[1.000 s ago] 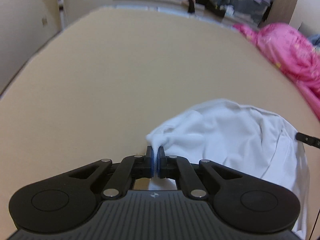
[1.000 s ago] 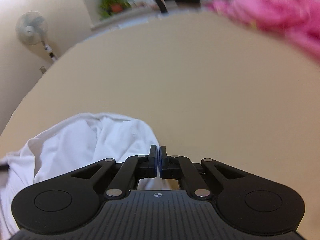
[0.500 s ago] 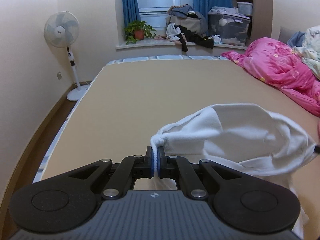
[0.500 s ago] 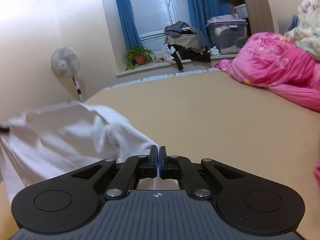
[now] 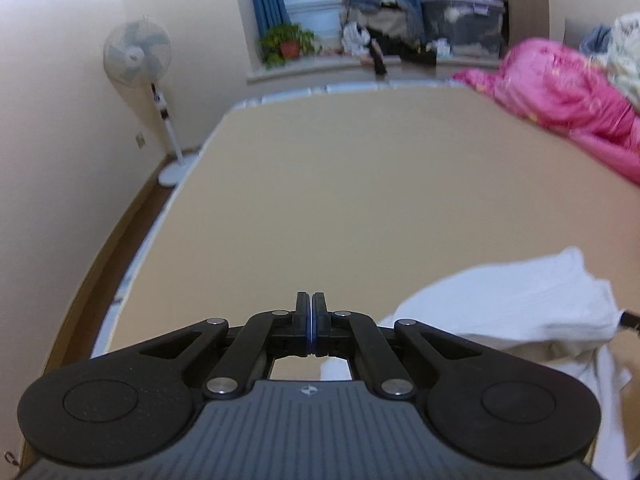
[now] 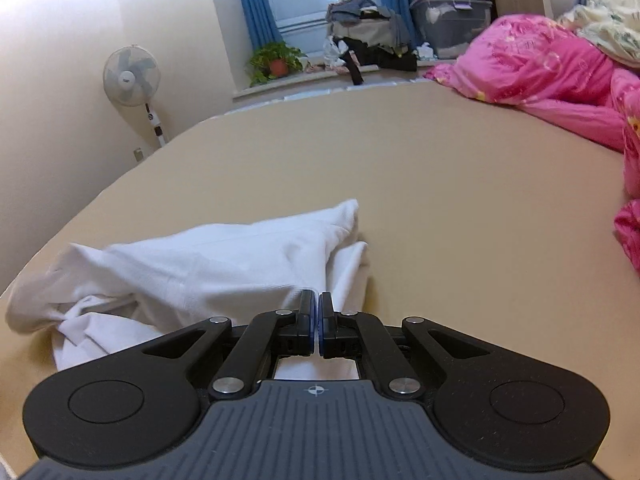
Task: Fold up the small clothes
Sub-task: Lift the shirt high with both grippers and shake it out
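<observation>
A white garment [image 5: 516, 308] hangs bunched above the tan bed, to the right of my left gripper [image 5: 311, 312]. The left jaws are shut; no cloth shows between the tips, but white fabric shows just below them. In the right wrist view the same garment [image 6: 192, 264] spreads to the left of my right gripper [image 6: 315, 312]. The right jaws are shut, with white cloth beneath and behind them. Whether either gripper pinches the cloth is hidden.
The tan bed [image 5: 360, 184] [image 6: 440, 184] stretches ahead. A pink quilt [image 5: 568, 96] [image 6: 536, 64] lies at the right. A standing fan [image 5: 138, 56] [image 6: 132, 76] is by the left wall. A cluttered windowsill with a potted plant [image 6: 276, 62] is beyond.
The garment has dropped lower and shifted right of the left gripper; the cloth corner seen at the left tips earlier no longer shows there. Both cameras tilted slightly downward.
</observation>
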`<act>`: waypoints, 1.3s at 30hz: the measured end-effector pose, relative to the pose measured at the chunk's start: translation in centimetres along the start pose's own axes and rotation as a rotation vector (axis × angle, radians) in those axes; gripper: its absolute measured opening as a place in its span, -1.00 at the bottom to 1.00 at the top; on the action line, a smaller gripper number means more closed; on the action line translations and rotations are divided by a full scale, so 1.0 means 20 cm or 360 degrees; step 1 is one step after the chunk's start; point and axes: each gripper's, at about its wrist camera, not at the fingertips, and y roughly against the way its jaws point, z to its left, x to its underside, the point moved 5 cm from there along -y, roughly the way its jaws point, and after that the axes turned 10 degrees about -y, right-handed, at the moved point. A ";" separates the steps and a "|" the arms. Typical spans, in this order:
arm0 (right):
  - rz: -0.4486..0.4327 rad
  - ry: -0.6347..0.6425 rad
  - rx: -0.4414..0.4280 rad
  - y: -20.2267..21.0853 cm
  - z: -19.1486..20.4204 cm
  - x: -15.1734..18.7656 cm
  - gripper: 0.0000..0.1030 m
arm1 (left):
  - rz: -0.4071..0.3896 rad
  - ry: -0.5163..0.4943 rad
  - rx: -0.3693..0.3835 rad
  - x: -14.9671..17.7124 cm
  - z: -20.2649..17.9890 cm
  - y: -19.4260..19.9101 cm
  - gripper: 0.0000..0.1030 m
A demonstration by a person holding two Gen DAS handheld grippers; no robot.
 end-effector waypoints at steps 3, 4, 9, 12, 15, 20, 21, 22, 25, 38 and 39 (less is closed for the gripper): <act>0.0022 0.0026 0.0003 0.01 -0.01 0.00 -0.94 | 0.0099 -0.0012 0.0036 0.09 -0.01 -0.15 -0.91; 0.0028 0.0061 0.0016 0.02 -0.01 0.02 -0.90 | 0.0130 -0.0011 0.0044 0.13 -0.01 -0.19 -0.86; 0.0027 0.0386 0.0088 0.03 0.05 0.09 0.27 | 0.0216 0.0010 0.0082 0.30 0.03 -0.29 -0.39; 0.0036 0.0635 0.0101 0.00 0.12 0.13 0.28 | 0.0234 -0.0034 0.0082 0.38 0.05 -0.32 -0.11; -0.0004 0.0808 0.0084 -0.03 0.22 0.14 0.27 | 0.0240 -0.0103 0.0074 0.46 0.06 -0.34 0.19; 0.0064 0.0785 -0.0004 -0.06 0.30 0.08 -0.90 | 0.0234 -0.0391 0.0114 0.63 -0.01 -0.36 0.28; 0.0060 0.0735 -0.0007 -0.06 0.31 0.05 -0.90 | 0.0226 -0.0452 0.0136 0.65 -0.05 -0.36 0.28; 0.0041 0.0688 -0.0019 -0.04 0.31 0.02 -0.90 | 0.0217 -0.0520 0.0165 0.68 -0.08 -0.35 0.28; 0.0023 0.0622 -0.0015 -0.03 0.31 -0.03 -0.90 | 0.0174 -0.0707 0.0210 0.73 -0.18 -0.36 0.28; 0.0050 0.0591 0.0054 -0.03 0.33 -0.05 -0.90 | 0.0127 -0.1114 0.0405 0.82 -0.30 -0.31 0.54; 0.0055 0.0564 0.0058 -0.03 0.33 -0.05 -0.90 | 0.0132 -0.1150 0.0355 0.82 -0.36 -0.33 0.51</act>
